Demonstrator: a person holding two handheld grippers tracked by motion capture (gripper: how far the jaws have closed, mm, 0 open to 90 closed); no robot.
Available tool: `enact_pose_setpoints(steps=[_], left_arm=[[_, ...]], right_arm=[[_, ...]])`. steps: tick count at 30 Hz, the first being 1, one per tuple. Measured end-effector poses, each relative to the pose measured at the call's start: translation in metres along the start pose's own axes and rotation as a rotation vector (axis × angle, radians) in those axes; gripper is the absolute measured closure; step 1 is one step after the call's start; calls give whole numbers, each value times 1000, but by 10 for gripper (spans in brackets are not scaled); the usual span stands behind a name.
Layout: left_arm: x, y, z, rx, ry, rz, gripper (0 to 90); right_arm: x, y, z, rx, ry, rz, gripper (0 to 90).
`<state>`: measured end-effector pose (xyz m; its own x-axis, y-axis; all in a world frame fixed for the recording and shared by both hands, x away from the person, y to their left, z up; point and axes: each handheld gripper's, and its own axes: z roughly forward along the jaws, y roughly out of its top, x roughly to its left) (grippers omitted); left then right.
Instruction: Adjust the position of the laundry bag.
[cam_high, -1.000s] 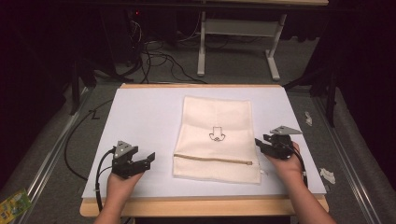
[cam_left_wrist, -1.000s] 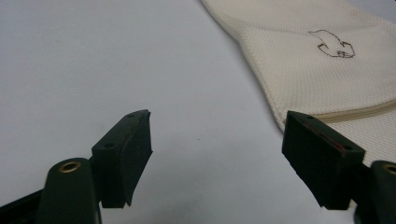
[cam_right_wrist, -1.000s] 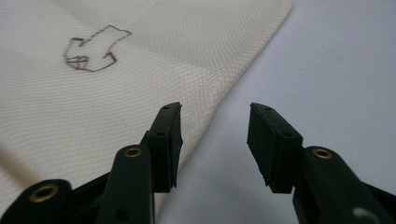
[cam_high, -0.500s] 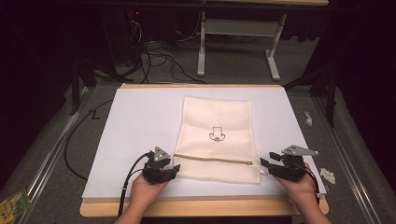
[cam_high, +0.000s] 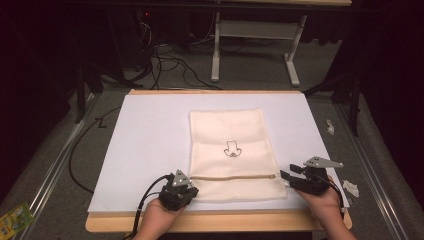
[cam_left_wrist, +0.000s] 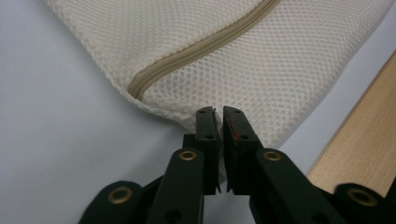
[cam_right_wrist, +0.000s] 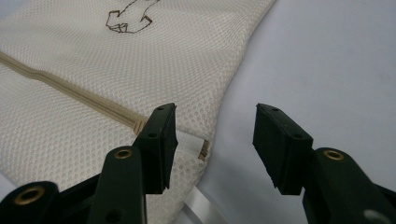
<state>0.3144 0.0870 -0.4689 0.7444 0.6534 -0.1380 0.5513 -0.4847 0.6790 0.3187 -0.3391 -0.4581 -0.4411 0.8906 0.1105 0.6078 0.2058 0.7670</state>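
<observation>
Nearest the viewer, two forearms come in from the bottom edge, cut off at the frame. The left hand holds the left claw at the near left corner of a cream mesh bag. Its jaws have just been closing and are now clenched on the bag's edge; in the left gripper view the left claw pinches a thin fold of mesh, just below the end of a tan zipper. A black cable loops from this claw off the near edge.

The right hand holds the right claw at the bag's near right corner. The right claw stands released, jaws apart: one jaw lies over the mesh by the zipper's end, the other over bare white surface, with the bag's corner between them, ungripped.

The bag lies flat in the middle of a white sheet covering the tabletop, whose wooden rim shows along the near edge. A small dark outline drawing sits at the bag's centre; its subject is hard to make out.

Beyond lie grey floor, tangled cables and a white table frame. Small white scraps lie to the right, and a green packet is cut off at the lower left. The far background is too dark to read.
</observation>
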Motion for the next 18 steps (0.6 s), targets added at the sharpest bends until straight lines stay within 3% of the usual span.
enact_pose_setpoints(steps=[3,7,11,13,18], left_arm=[[2,1,-4,-49,0,-1,626],[9,1,-12,-117,70,-5,472],[14,0,-16,-150,96,-29,428],[17,0,-17,-160,95,-40,426],[18,0,-18,-178,94,-52,425]], right_arm=[[2,-1,3,14,5,-4,523],[4,-2,9,55,12,-2,561],[2,-4,18,89,43,21,635],[2,-5,21,98,68,34,624],[6,-7,21,93,62,20,623]])
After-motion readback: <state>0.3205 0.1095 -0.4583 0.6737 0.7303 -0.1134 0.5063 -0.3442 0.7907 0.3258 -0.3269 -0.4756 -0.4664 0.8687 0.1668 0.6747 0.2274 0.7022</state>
